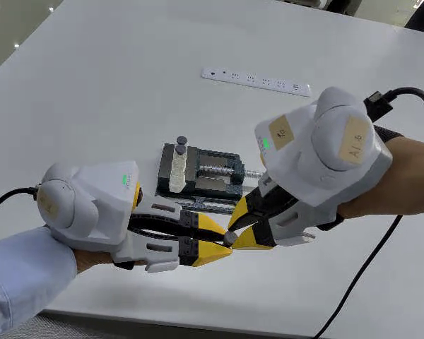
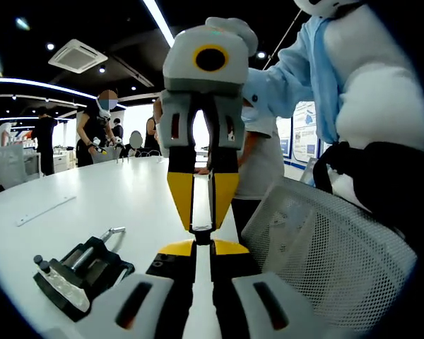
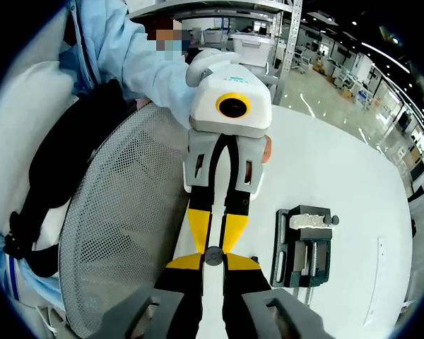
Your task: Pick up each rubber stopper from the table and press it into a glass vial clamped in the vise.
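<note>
Hanging just above the white table (image 1: 92,85), one dark rubber stopper (image 3: 213,256) sits where the two grippers meet tip to tip, near the front of the vise. Its round face is turned to the right gripper view, so its axis runs along the line from one gripper to the other.

The left gripper (image 1: 220,240) has its yellow-tipped jaws drawn together on the stopper. The right gripper (image 1: 239,227) has its jaws narrowed to either side of the same stopper, but I cannot tell whether they press on it.

One dark vise (image 1: 212,176) lies just beyond, its screw pointing toward the right gripper. Two more stoppers (image 1: 181,140) are seated in the glass vials (image 1: 177,173) clamped at its left end. The glass blurs together, so the vials cannot be counted. One white power strip (image 1: 258,81) lies farther back.
</note>
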A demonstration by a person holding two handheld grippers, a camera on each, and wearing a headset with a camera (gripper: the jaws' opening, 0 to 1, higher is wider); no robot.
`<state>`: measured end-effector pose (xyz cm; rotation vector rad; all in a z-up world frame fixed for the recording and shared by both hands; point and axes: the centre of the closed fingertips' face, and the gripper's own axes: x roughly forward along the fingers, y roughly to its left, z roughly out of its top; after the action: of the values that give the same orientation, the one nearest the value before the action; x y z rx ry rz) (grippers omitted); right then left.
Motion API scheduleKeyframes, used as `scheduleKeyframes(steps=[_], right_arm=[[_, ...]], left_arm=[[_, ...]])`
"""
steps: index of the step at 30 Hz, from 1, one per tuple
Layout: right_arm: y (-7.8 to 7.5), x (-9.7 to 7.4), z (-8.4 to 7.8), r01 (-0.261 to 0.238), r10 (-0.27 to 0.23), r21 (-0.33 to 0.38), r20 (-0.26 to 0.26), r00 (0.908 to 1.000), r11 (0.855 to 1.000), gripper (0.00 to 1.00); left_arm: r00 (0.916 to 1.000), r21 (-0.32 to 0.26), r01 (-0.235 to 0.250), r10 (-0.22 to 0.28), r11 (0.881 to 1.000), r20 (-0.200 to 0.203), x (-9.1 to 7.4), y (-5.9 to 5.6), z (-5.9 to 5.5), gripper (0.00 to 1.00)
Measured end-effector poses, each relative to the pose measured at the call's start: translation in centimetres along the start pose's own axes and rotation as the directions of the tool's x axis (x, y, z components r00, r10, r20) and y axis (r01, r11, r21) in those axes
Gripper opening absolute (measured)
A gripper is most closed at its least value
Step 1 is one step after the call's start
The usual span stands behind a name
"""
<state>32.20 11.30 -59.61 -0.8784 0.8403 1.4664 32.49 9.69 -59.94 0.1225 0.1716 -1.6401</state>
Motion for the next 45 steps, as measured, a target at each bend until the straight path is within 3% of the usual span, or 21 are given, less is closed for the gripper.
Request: scheduleKeyframes(steps=[7, 14, 16, 22, 29, 32, 38, 41, 45], right_arm=[[-0.3, 0.1, -0.1, 0.007, -0.006, 0.029, -0.024, 0.9997, 1.0, 0.06], [-1.1, 0.2, -0.1, 0.032, -0.032, 0.01, -0.031, 0.999, 0.999, 0.06], [-1.7, 0.1, 0.0, 0.044, -0.043, 0.012, -0.031, 0.9986, 0.999, 0.06], [-2.9, 0.2, 0.1, 0.056, -0.056, 0.006, -0.042, 0.9975, 0.998, 0.06], [-5.0, 0.2, 0.3, 0.075, -0.074, 0.016, -0.059, 0.9955, 0.997, 0.06], [-6.0, 0.3, 0.3, 0.084, -0.083, 0.019, -0.066, 0.9944, 0.996, 0.06], [-7.9, 0.7, 0.1, 0.094, -0.092, 0.031, -0.079, 0.9927, 0.995, 0.06], [-8.8, 0.8, 0.2, 0.097, -0.095, 0.028, -0.091, 0.9914, 0.995, 0.06], [-9.9, 1.0, 0.3, 0.1, -0.097, 0.023, -0.101, 0.9902, 0.995, 0.06]], left_arm=[[0.9998, 0.026, -0.016, 0.017, 1.0, -0.01, 0.1, 0.3, -0.2, 0.01], [0.999, -0.061, -0.044, 0.043, 0.997, -0.01, -0.3, 1.1, -0.7, 0.03], [0.998, -0.065, -0.054, 0.052, 0.996, -0.037, -0.5, 1.2, -1.3, 0.05], [0.9942, -0.076, -0.094, 0.089, 0.993, -0.06, -1.3, 1.7, -2.1, 0.19], [0.9816, -0.064, -0.175, 0.169, 0.983, -0.09, -2.8, 3.4, -2.7, 0.35], [0.9746, -0.076, -0.213, 0.206, 0.974, -0.089, -3.5, 4.3, -2.9, 0.48], [0.9572, -0.088, -0.283, 0.275, 0.955, -0.09, -4.8, 5.6, -3.2, 0.59], [0.9526, -0.1, -0.299, 0.29, 0.949, -0.091, -5.2, 5.9, -3.5, 0.65], [0.9378, -0.111, -0.343, 0.333, 0.933, -0.099, -5.7, 6.5, -3.9, 0.77]])
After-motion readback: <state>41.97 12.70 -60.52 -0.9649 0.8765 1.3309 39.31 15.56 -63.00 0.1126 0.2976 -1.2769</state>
